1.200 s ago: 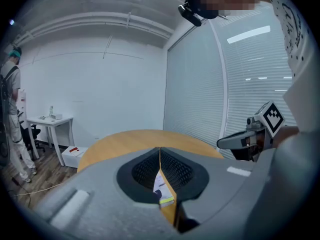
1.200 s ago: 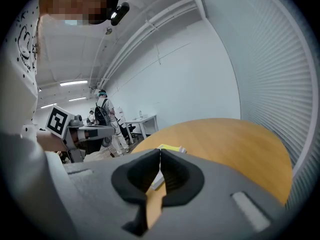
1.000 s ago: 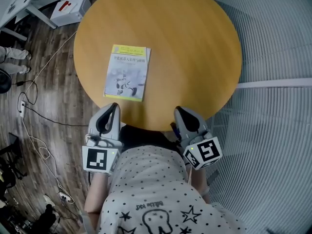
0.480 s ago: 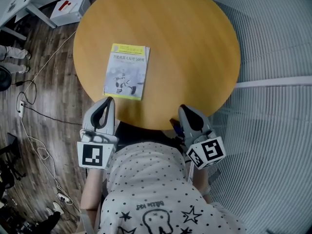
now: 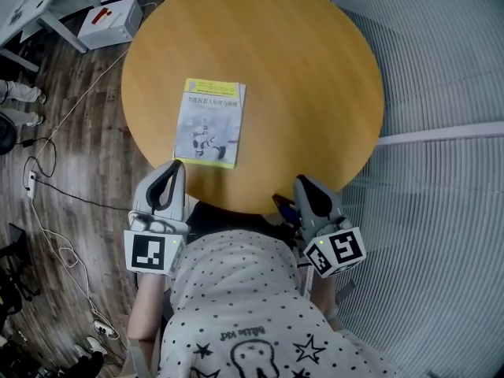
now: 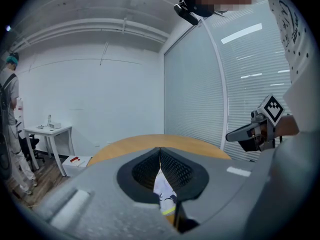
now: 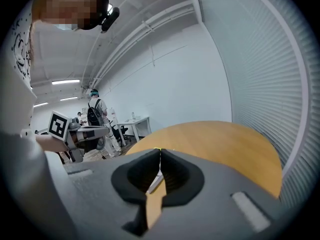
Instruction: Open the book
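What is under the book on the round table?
Only the wooden table shows around the closed book, which lies flat. Whatever is directly beneath it is covered.

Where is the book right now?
In the head view the closed book lies flat on the left side of the round wooden table, near its edge, just ahead of the left gripper.
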The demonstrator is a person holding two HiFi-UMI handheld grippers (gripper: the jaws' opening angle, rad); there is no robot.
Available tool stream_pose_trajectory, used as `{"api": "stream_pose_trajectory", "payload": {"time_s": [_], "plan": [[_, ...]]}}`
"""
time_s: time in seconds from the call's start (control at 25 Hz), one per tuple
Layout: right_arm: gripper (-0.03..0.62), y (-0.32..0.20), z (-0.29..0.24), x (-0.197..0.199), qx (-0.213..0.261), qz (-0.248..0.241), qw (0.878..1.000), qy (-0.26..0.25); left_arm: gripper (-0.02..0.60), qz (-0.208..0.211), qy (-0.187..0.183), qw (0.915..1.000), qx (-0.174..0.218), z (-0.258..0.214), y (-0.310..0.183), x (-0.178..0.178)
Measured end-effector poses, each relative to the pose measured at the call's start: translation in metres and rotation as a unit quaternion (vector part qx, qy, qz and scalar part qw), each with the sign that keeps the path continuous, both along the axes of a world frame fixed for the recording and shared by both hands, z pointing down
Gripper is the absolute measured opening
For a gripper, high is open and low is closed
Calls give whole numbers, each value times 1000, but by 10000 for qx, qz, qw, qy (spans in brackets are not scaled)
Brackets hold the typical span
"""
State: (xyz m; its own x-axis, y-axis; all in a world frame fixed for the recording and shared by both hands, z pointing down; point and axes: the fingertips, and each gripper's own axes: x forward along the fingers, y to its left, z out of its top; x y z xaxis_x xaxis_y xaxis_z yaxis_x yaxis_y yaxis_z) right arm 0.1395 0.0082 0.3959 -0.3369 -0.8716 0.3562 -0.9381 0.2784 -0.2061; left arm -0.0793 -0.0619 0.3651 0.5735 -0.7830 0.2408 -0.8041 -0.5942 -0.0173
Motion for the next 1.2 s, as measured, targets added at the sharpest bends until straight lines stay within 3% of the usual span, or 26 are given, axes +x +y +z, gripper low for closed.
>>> {"api": "stream_pose_trajectory", "payload": {"time_s": [0.56, 1.2], "plan": [[5, -12, 8, -4, -112, 337, 9993, -79, 12, 325, 68, 9991, -263, 15, -16, 9], [5, -32, 3, 12, -43, 494, 9987, -74, 12, 329, 133, 9984, -440, 20, -31, 18]]}}
